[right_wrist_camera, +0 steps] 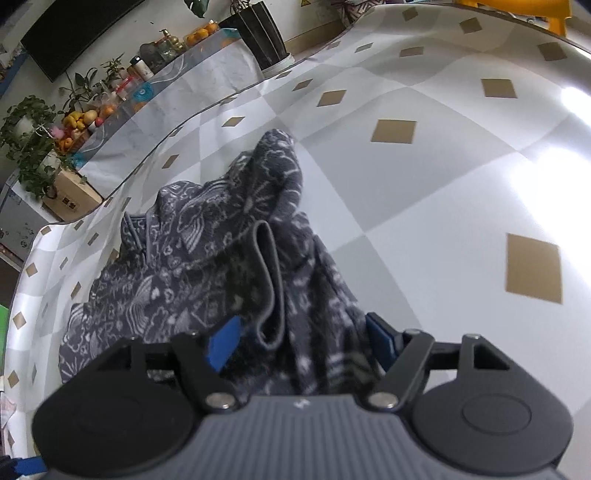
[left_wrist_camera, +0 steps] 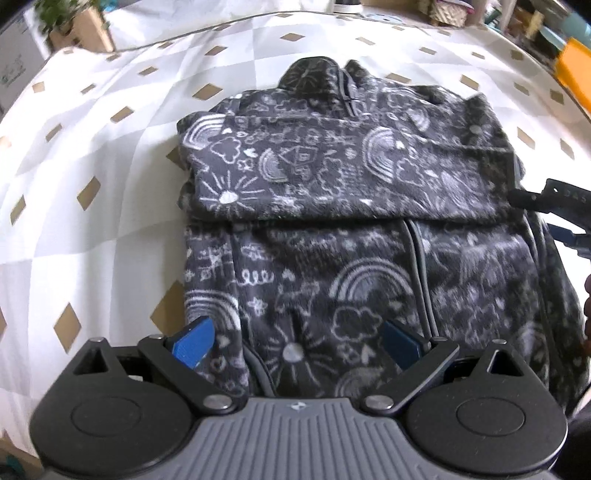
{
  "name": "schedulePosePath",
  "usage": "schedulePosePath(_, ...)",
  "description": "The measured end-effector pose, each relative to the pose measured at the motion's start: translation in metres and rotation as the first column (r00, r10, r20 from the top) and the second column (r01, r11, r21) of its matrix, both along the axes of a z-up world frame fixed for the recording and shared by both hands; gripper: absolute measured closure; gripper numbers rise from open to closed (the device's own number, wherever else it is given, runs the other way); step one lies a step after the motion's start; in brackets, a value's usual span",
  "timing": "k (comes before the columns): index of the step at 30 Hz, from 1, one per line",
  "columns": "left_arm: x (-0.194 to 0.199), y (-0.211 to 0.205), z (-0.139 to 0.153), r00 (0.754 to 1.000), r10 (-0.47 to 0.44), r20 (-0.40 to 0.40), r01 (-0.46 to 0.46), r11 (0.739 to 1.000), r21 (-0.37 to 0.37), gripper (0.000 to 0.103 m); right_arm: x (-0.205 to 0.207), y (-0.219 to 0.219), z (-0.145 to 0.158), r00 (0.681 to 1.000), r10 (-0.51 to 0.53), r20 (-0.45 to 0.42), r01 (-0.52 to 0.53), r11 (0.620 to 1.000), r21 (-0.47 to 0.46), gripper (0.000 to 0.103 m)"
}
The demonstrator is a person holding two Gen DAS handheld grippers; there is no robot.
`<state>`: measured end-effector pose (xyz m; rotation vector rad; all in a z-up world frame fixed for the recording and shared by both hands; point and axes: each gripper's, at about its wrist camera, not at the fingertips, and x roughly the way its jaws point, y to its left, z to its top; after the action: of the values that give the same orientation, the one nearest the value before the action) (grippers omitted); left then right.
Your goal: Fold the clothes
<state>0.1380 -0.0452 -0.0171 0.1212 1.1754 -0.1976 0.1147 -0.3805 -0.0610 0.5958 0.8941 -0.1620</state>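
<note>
A dark grey fleece garment printed with white rainbows, clouds and suns lies on the table, one part folded across its middle. In the left wrist view my left gripper hovers open over the garment's near edge, blue pads wide apart and nothing pinched. My right gripper shows at the garment's right side. In the right wrist view the right gripper stands open over the garment. A grey-trimmed edge runs between its fingers, and the pads are clear of it.
The tablecloth is white and grey check with tan diamonds. Its curved edge runs behind the garment. Beyond it stand potted plants, fruit, a cardboard box and a dark screen. An orange object sits at far right.
</note>
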Motion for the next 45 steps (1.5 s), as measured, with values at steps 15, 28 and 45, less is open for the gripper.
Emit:
schedulePosePath(15, 0.009, -0.006, -0.023, 0.994, 0.033, -0.106, -0.042, 0.996, -0.081, 0.006, 0.019, 0.006, -0.004, 0.999, 0.029, 0.03, -0.027, 0.997, -0.07, 0.07)
schedulePosePath(28, 0.009, -0.004, -0.036, 0.988, 0.062, -0.142, -0.066, 0.997, -0.026, 0.006, 0.016, 0.005, -0.002, 0.999, -0.014, 0.044, 0.017, 0.998, -0.068, 0.067)
schedulePosePath(45, 0.014, -0.01, -0.039, 0.985, 0.062, -0.162, -0.068, 0.997, -0.031, 0.006, 0.028, 0.002, -0.007, 0.998, 0.007, 0.068, -0.006, 1.0, -0.021, 0.083)
